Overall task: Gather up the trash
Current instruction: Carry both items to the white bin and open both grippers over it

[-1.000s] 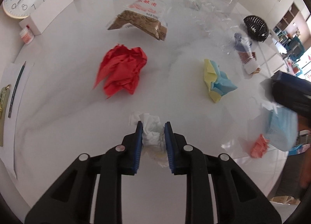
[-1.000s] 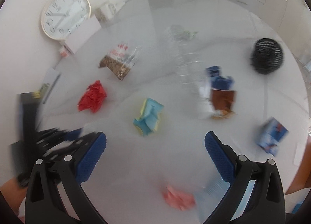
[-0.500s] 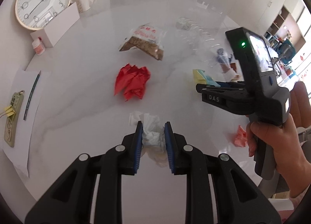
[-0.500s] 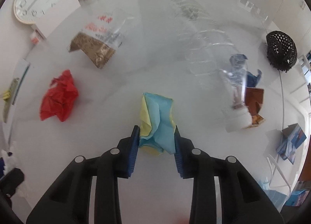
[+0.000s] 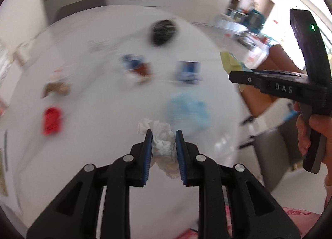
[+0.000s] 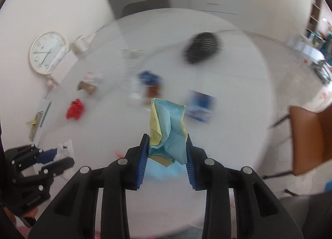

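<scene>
My left gripper is shut on a crumpled white tissue and holds it above the white table. My right gripper is shut on a crumpled yellow and blue paper, lifted above the table; it also shows in the left wrist view. A red paper wad, a snack bag, a blue carton and a light blue mask lie on the table, blurred.
A black mesh basket sits at the far side of the table. A wall clock and a mug are at the far left. A brown chair stands right of the table. Papers and a clip lie at the left edge.
Both grippers have lifted and swung right, each keeping its load. The right gripper raised the yellow and blue paper off the table. Both views are now motion-blurred.
</scene>
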Demonstrator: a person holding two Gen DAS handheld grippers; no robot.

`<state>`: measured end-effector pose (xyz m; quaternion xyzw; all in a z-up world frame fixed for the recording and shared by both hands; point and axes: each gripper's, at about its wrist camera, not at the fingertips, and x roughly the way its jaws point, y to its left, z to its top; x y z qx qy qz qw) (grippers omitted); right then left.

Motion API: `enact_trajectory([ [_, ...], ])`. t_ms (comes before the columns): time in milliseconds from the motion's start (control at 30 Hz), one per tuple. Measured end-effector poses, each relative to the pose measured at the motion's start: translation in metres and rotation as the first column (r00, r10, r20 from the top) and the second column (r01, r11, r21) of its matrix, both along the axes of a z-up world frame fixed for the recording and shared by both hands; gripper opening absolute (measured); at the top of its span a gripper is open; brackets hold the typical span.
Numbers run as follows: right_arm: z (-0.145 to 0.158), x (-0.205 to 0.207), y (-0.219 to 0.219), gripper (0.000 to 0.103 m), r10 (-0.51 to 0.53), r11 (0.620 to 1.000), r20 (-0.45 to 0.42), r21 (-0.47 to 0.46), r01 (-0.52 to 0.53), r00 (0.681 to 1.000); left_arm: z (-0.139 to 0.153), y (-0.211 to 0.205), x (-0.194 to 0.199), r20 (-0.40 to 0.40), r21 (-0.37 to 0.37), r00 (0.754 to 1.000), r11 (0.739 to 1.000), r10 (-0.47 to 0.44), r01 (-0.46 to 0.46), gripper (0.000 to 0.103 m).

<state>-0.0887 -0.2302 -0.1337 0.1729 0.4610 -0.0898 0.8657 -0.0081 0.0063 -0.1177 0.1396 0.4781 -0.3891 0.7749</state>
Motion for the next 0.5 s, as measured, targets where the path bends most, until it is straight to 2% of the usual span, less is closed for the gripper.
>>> enact_trajectory([
  [200, -0.013, -0.085, -0.067, 0.035, -0.064, 0.998, -0.026, 0.008, 0.064, 0.998, -0.016, -0.093, -0.069, -0.119, -0.019, 0.981, 0.988, -0.152, 0.151, 0.022],
  [300, -0.022, -0.115, -0.096, 0.035, -0.077, 0.996, -0.033, 0.033, 0.079, 0.996, -0.029, -0.132, -0.1, -0.135, 0.001, 0.971, 0.98, -0.196, 0.198, 0.022],
  [433, -0.034, -0.136, -0.122, 0.036, -0.048, 0.998, -0.04, 0.049, 0.05, 0.998, -0.057, -0.183, -0.129, -0.16, 0.041, 0.966, 0.977, -0.201, 0.21, 0.023],
  [500, -0.036, -0.144, -0.131, 0.036, -0.028, 0.998, -0.039, 0.053, 0.03, 0.999, -0.069, -0.196, -0.134, -0.173, 0.067, 0.966, 0.976, -0.192, 0.206, 0.029],
])
